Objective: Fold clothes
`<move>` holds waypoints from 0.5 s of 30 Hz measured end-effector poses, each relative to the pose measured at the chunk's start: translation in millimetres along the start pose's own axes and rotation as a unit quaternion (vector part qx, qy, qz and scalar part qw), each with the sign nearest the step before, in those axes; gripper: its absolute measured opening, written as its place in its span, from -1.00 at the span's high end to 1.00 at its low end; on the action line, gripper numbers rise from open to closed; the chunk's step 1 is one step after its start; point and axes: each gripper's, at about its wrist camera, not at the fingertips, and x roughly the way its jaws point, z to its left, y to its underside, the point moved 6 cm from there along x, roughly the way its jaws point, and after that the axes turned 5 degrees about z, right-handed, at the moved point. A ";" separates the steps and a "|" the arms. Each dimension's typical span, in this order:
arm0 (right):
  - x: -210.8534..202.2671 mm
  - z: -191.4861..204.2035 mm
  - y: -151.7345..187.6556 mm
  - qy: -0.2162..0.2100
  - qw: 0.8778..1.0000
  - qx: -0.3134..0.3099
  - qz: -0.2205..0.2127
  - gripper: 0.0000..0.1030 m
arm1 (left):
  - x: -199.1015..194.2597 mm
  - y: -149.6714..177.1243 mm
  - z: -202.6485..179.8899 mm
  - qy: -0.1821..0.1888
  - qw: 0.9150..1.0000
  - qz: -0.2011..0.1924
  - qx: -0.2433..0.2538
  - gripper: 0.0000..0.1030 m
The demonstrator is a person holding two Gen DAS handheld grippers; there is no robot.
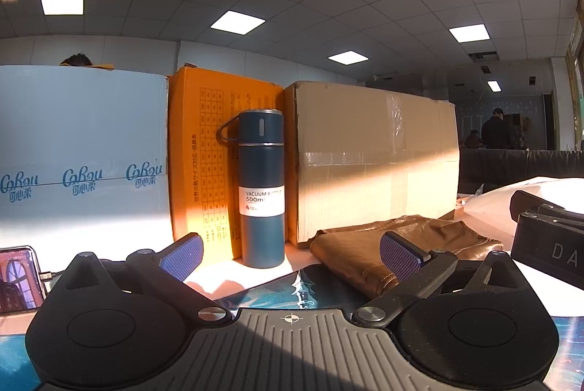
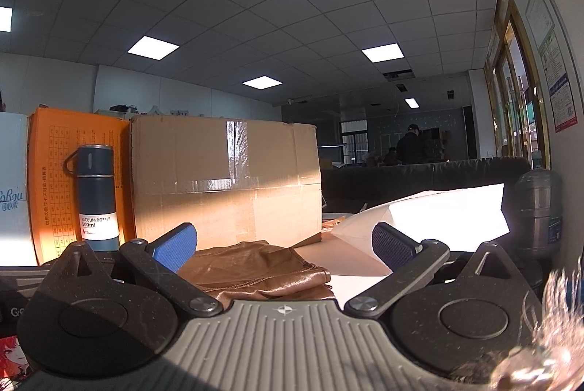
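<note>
A brown leather-like garment (image 1: 368, 250) lies folded on the table, ahead and to the right of my left gripper (image 1: 291, 254). My left gripper is open and empty, low over the table. In the right wrist view the same garment (image 2: 255, 268) lies between and just beyond the blue pads of my right gripper (image 2: 284, 245), which is open and holds nothing. Part of my right gripper's black body (image 1: 547, 237) shows at the right edge of the left wrist view.
A dark blue vacuum bottle (image 1: 261, 186) stands ahead, before an orange box (image 1: 199, 154), a pale blue box (image 1: 80, 150) and a large cardboard box (image 1: 376, 157). A white bag (image 2: 430, 216) lies to the right. A phone (image 1: 18, 276) is at left. A water jug (image 2: 538, 208) is at far right.
</note>
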 end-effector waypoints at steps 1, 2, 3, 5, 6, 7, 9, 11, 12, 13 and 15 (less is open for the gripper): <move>-0.3 -0.1 0.0 0.000 1.000 0.000 0.000 -1.00 | 0.2 0.1 -0.1 0.000 1.000 0.000 0.000 -1.00; -0.8 -0.1 -0.1 0.000 1.000 0.001 0.000 -1.00 | 0.4 0.0 -0.2 0.000 1.000 0.000 0.000 -1.00; -1.2 0.0 -0.1 -0.001 1.000 0.001 -0.001 -1.00 | 0.7 0.0 -0.3 0.000 1.000 0.000 0.000 -1.00; -1.4 0.2 -0.3 -0.001 1.000 0.001 0.000 -1.00 | 1.1 0.0 -0.4 0.000 1.000 0.000 0.000 -1.00; -1.4 0.4 -0.4 -0.001 1.000 0.001 0.000 -1.00 | 1.2 -0.1 -0.4 0.000 1.000 0.000 0.000 -1.00; -1.7 0.4 -0.5 -0.001 1.000 0.000 0.000 -1.00 | 1.2 -0.1 -0.4 0.000 1.000 0.000 0.000 -1.00; -1.9 0.2 -0.7 -0.001 1.000 0.001 0.000 -1.00 | 1.1 -0.2 -0.5 0.000 1.000 0.000 0.001 -1.00; -2.0 0.3 -1.0 -0.001 1.000 0.001 -0.001 -1.00 | 0.9 -0.3 -0.4 0.000 1.000 -0.001 0.001 -1.00; -2.1 0.3 -0.8 -0.001 1.000 0.001 -0.001 -1.00 | 0.9 -0.4 -0.3 0.000 1.000 -0.001 0.001 -1.00; -2.2 0.2 -0.4 -0.001 1.000 0.001 -0.001 -1.00 | 0.9 -0.4 -0.2 0.000 1.000 -0.001 0.001 -1.00; -2.2 0.0 -0.2 -0.001 1.000 0.001 -0.001 -1.00 | 1.1 -0.4 -0.2 0.000 1.000 -0.001 0.001 -1.00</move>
